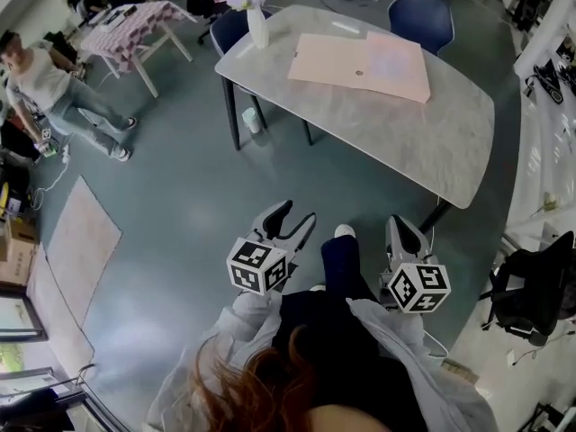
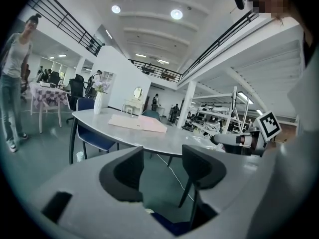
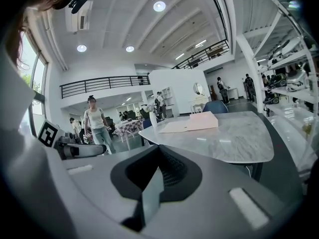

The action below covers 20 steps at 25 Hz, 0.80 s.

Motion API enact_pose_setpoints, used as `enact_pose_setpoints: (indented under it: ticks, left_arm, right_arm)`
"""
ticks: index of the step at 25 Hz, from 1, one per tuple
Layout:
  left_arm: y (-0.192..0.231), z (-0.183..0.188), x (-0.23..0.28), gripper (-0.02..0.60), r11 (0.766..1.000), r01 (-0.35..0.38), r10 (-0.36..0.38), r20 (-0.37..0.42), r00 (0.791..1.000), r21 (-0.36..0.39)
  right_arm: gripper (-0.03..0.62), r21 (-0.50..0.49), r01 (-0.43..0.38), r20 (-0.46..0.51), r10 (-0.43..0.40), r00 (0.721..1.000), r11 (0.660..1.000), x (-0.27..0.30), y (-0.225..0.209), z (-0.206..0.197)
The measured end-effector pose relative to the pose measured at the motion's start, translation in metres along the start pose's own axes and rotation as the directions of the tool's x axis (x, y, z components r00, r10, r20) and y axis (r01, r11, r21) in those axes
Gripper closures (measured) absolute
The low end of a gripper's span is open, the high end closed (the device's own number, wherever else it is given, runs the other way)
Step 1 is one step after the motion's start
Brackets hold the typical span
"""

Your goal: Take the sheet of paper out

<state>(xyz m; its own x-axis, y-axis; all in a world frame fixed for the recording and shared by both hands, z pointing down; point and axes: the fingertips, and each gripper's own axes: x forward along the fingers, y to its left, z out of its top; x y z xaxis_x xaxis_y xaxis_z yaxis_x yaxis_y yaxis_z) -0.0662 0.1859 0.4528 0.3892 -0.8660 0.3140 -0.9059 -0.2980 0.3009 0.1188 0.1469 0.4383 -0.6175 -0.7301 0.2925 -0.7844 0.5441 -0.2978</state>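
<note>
A grey marble-patterned bench with rounded corners (image 1: 423, 142) is standing at twelve to one o'clock from the person, well apart from both tools. The pale peach flat sheet of paper (image 1: 337, 61) is lying on its far half, with a pinker panel overlapping its right part; whether the two are one folder I cannot tell. A white vase of pale flowers (image 1: 256, 21) is standing at the bench's ten o'clock corner, just beside the paper. Two blue chairs (image 1: 421, 14) are sitting behind the bench, and a small white cup (image 1: 252, 121) is resting on the floor by its near-left leg.

The left tool (image 1: 297, 214) is pointing towards the bench with its jaws standing wide apart and nothing between them. The right tool (image 1: 401, 223) is pointing the same way with its jaws together, gripping nothing. A dull grey-green floor (image 1: 180, 196) is lying between them and the bench.

At nine to ten o'clock a person in a light top (image 1: 45, 84) is walking near a cloth-covered table (image 1: 135, 21). A pale floor mat (image 1: 79, 246) is lying at eight o'clock.
</note>
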Motion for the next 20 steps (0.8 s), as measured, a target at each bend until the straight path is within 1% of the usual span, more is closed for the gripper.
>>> enact_pose_setpoints:
  ticks: [4, 10, 14, 20]
  left_arm:
    - [0.017, 0.018, 0.038, 0.344, 1.000, -0.007, 0.007, 0.010, 1.000, -0.006]
    - [0.042, 0.053, 0.107, 0.344, 1.000, -0.005, 0.005, 0.006, 1.000, -0.024]
    - [0.060, 0.072, 0.157, 0.344, 0.999, -0.008, 0.008, -0.010, 1.000, -0.033]
    - [0.082, 0.091, 0.225, 0.344, 0.999, -0.017, 0.015, -0.036, 0.999, -0.042]
  right_arm:
    - [0.583, 0.009, -0.008, 0.006, 0.007, 1.000, 1.000, 0.036, -0.023, 0.016]
    - [0.583, -0.001, -0.021, -0.005, 0.021, 1.000, 1.000, 0.098, -0.062, 0.054]
    - [0.583, 0.009, -0.018, -0.029, 0.018, 0.999, 1.000, 0.140, -0.094, 0.073]
    - [0.583, 0.027, -0.017, -0.059, 0.018, 0.998, 1.000, 0.191, -0.139, 0.089]
